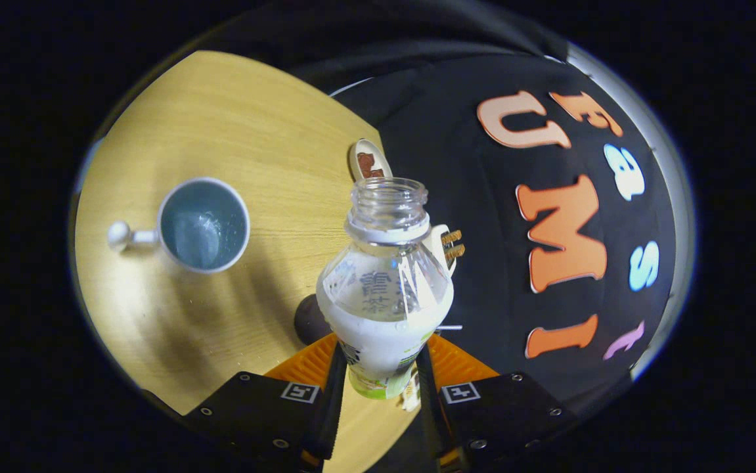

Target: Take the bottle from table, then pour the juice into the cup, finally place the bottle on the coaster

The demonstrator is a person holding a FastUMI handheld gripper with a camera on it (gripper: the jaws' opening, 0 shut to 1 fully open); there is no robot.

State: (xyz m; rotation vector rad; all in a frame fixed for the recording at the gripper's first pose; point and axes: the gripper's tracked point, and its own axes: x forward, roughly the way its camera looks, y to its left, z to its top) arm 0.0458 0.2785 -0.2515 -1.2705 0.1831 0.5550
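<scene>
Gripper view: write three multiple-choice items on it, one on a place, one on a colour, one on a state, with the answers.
1. Where is the bottle?
A. between the tool's fingers
B. inside the cup
C. lying on the table

2. What colour is the liquid in the bottle?
A. red
B. white
C. dark brown

3. How is the bottle's mouth?
A. capped
B. corked
C. open, no cap

Answers:
1 A: both fingers of the tool press on the bottle's lower sides.
2 B: the liquid filling the lower part looks milky white.
3 C: the threaded neck shows bare, with no cap on it.

The cup stands apart on the table, off to one side of the bottle.
</scene>
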